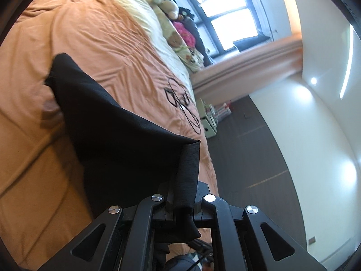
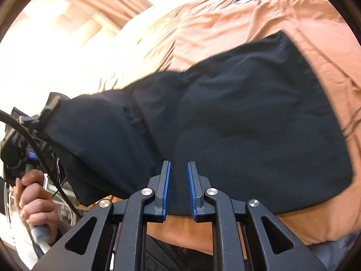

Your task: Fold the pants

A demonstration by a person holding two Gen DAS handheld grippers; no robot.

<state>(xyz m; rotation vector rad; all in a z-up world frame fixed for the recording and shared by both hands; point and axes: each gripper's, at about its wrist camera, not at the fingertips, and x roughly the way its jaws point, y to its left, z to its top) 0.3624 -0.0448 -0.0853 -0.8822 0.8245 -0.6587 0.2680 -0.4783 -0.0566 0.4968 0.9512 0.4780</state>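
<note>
Pants of black woven fabric (image 2: 225, 122) hang lifted over the orange quilted bedspread (image 2: 225, 22), one edge clamped in the left tool (image 1: 183, 203) at lower centre of its view and another passing between the blue pads of the right tool (image 2: 179, 189), whose jaws stand slightly apart, seemingly pinching the cloth. The step in hand appears to be carrying a fold across. Next, both held edges likely need lowering evenly onto the bed, aligned, before release.

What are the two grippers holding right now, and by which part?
Both grip the black pants: left gripper pinches a bunched edge, right gripper the near edge.
</note>
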